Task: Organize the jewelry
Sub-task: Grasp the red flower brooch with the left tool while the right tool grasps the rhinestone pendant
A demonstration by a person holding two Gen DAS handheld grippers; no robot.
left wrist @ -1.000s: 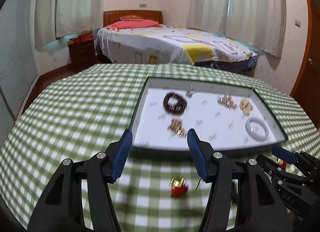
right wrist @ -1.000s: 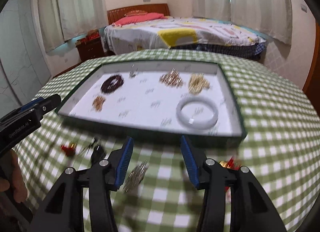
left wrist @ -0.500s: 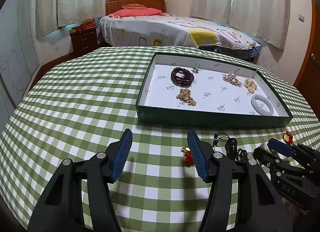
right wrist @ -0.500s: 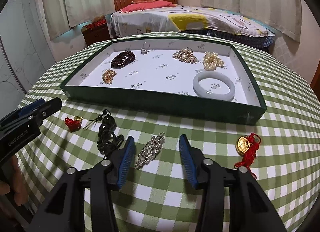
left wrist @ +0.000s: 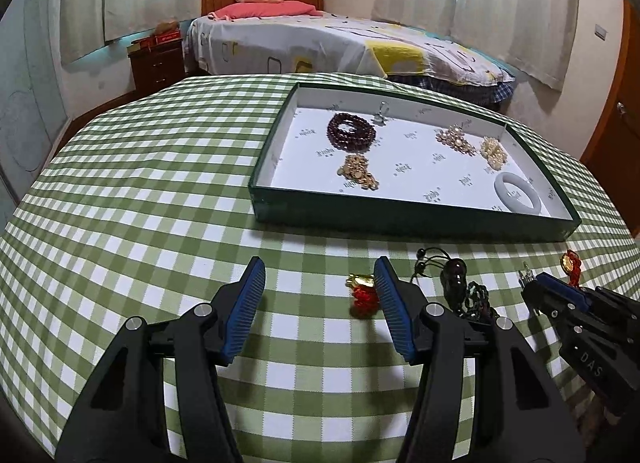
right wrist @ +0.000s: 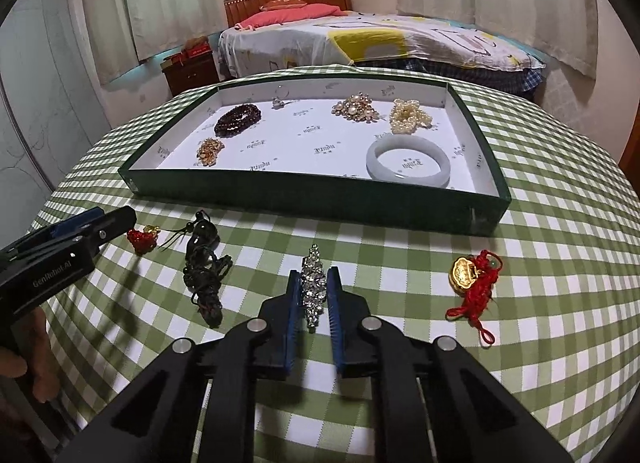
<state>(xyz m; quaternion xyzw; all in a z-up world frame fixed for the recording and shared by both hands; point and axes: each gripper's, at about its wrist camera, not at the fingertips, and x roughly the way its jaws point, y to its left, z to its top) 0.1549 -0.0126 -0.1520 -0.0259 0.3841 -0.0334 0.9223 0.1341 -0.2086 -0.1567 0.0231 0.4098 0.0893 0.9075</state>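
Note:
A green tray (right wrist: 304, 199) with a white lining holds several pieces: a dark bead bracelet (right wrist: 237, 119), gold clusters and a white bangle (right wrist: 408, 162). In front of it on the checked cloth lie a rhinestone brooch (right wrist: 313, 287), a black cord necklace (right wrist: 204, 267), a small red-and-gold charm (right wrist: 142, 238) and a gold charm on red cord (right wrist: 474, 279). My right gripper (right wrist: 314, 283) is shut on the rhinestone brooch, low on the cloth. My left gripper (left wrist: 318, 283) is open and empty, just left of the small red charm (left wrist: 362, 291). The tray also shows in the left wrist view (left wrist: 400, 219).
The round table (left wrist: 140, 191) has a green checked cloth and curves away at its edges. A bed (left wrist: 340, 43) and a wooden nightstand (left wrist: 158, 63) stand beyond it. The right gripper's body (left wrist: 580, 327) lies at the right of the left wrist view.
My right gripper has come down over the rhinestone brooch and closed its fingers on it. My left gripper has shifted slightly left and stays open.

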